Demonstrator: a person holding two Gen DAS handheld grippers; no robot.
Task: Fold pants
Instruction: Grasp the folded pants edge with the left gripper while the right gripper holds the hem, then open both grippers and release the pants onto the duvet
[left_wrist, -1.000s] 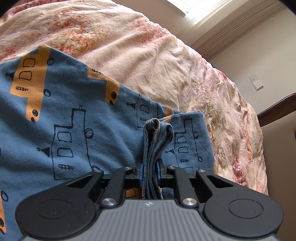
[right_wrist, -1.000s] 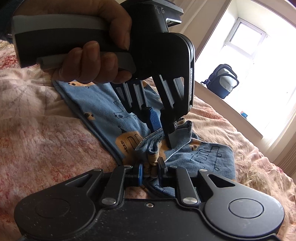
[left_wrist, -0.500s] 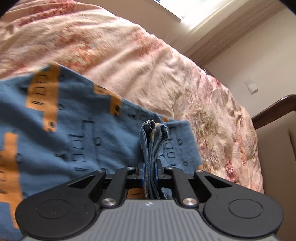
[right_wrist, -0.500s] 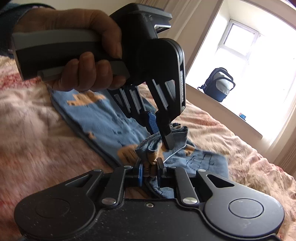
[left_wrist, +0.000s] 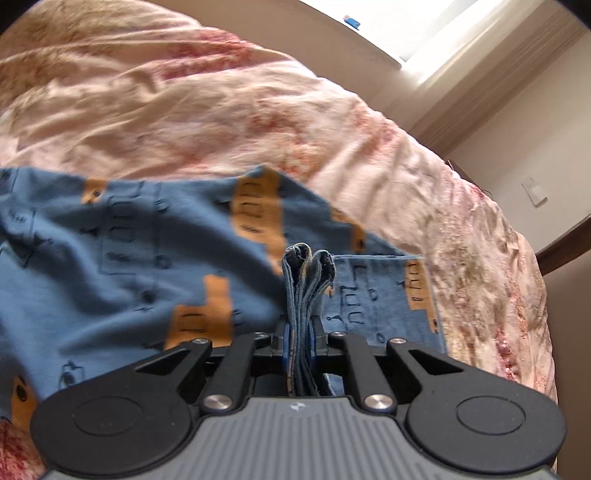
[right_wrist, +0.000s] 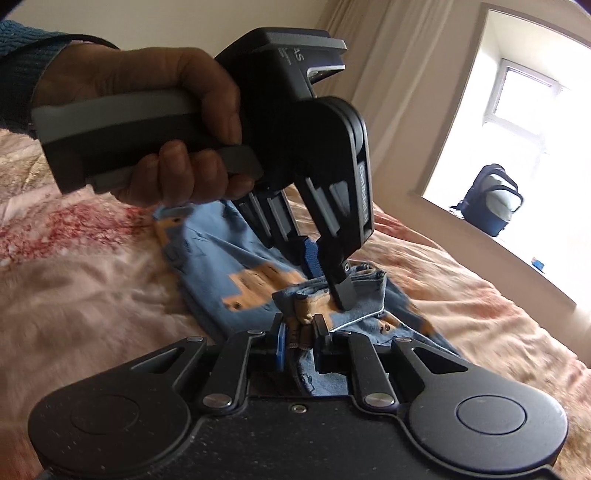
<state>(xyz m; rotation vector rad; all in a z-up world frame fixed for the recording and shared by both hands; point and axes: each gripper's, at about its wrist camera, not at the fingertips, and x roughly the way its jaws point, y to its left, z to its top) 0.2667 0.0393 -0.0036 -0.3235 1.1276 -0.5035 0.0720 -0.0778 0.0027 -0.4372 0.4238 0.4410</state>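
Nearest, the right gripper (right_wrist: 298, 334) and left gripper (left_wrist: 299, 334) each have fingers pinching a bunched edge of the pants (left_wrist: 122, 258), w/ edges lifted. Pants lie on the bed (left_wrist: 207, 110), approx. mid-fold; laying down and smoothing remain.

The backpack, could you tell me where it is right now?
In the right wrist view, the backpack sits on the window ledge at far right, beyond the bed.
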